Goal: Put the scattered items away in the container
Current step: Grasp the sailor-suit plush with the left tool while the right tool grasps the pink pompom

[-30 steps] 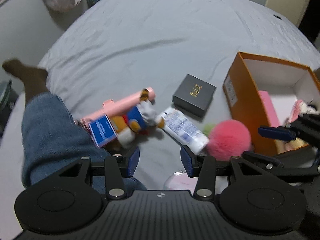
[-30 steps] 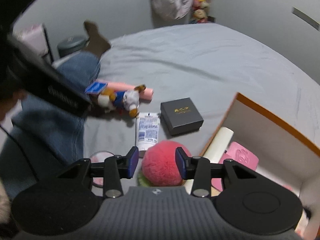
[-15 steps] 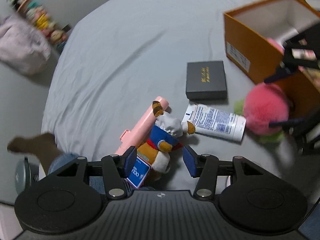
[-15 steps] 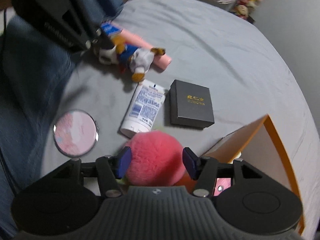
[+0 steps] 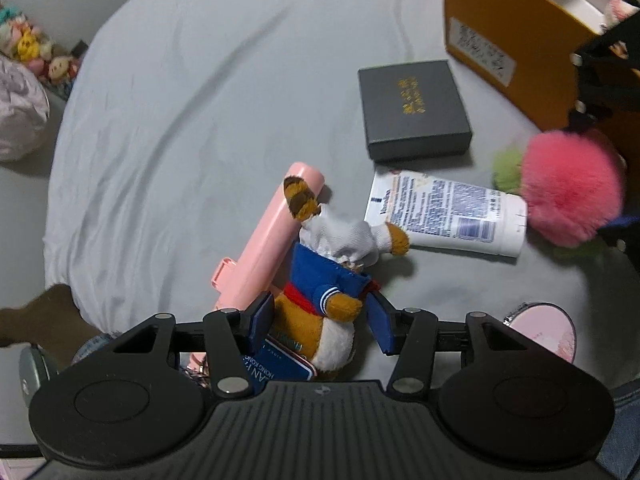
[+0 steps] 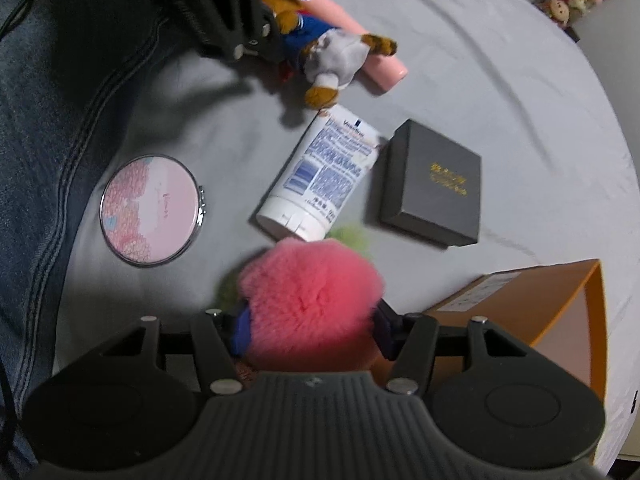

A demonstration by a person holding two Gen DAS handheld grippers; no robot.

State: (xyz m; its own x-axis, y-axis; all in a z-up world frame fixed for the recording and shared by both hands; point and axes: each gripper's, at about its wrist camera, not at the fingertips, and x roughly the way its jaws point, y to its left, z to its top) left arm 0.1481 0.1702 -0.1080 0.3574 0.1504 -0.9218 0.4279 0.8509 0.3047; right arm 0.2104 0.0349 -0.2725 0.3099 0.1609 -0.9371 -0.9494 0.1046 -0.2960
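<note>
The right gripper straddles the pink pompom on the bed, jaws either side; beyond lie a white tube, black box and round mirror.

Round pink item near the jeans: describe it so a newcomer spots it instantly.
Start at the orange box on the grey bedsheet, then go past the pink pom-pom toward the denim leg. There lies the compact mirror: the only flat, metal-rimmed disc, with a pink floral lid.

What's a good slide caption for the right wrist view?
Right gripper straddling pink pompom beside orange box on grey bed.
</note>
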